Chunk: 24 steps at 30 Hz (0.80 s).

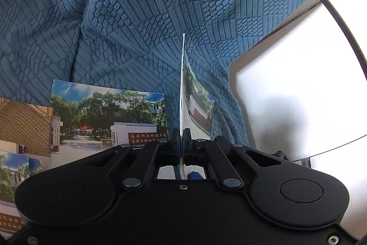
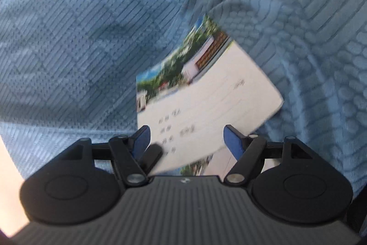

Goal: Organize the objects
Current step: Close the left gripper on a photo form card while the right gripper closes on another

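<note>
From your left wrist camera, your left gripper (image 1: pixel 182 141) is pinching a thin card (image 1: pixel 183 93) tight between its pressed-together jaws. You are seeing this card edge-on, standing up straight from the gripper, with its picture side facing right. It is sticking out over a blue bumpy blanket (image 1: pixel 128 15). To the left of the gripper, a picture card (image 1: pixel 107 121) showing trees and a gate is lying on the blanket. More cards (image 1: pixel 20 130) are lying at the far left, one over another. A white surface (image 1: pixel 298 84) is showing on the right, beside the blanket.

From your right wrist camera, your right gripper (image 2: pixel 187 141) is standing spread wide, and its blue pads (image 2: pixel 231 139) are pressing on nothing. A white card with writing (image 2: pixel 206 93) is sitting in front of it, tilted, with its near end reaching in between the open jaws. A black finger from your other gripper is holding that card at its lower left. The picture is blurry. The blue blanket (image 2: pixel 80 38) is filling the space behind.
</note>
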### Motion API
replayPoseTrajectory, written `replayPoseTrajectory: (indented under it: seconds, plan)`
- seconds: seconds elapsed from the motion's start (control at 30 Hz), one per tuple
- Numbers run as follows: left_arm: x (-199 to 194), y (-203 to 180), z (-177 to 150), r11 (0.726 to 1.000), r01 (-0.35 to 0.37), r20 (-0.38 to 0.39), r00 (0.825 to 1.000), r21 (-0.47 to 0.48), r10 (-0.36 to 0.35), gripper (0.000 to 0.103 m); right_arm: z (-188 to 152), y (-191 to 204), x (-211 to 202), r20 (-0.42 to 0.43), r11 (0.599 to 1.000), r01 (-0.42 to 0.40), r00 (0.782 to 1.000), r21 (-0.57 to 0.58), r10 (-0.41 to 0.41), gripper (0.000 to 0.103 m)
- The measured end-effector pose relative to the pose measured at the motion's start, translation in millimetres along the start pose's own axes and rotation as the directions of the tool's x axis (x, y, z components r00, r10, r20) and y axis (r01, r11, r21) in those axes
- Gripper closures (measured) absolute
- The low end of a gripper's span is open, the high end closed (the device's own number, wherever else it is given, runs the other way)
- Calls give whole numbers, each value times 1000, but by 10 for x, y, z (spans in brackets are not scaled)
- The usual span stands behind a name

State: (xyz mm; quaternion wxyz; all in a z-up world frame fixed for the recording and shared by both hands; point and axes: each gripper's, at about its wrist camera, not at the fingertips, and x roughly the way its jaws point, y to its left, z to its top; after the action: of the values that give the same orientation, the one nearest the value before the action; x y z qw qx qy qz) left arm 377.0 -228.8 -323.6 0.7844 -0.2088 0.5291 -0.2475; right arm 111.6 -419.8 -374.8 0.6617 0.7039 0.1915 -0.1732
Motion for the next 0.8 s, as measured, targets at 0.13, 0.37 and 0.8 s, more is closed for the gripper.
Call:
replayPoseTrajectory:
  seconds: [0.13,0.37,0.8]
  plan:
    - [7,-6,11,1000,-3,5,1000,-7,3,102,-36,10,-17,-43,998,-9,999,58,11,30]
    - [-44,-40,17,1000,11,17,1000,-12,-11,102,-303,69,-100,-126,982,-26,991,187,51,30]
    - [-71,75,62,998,26,8,1000,-51,-25,103,-27,72,-250,107,989,73,990,128,-87,44]
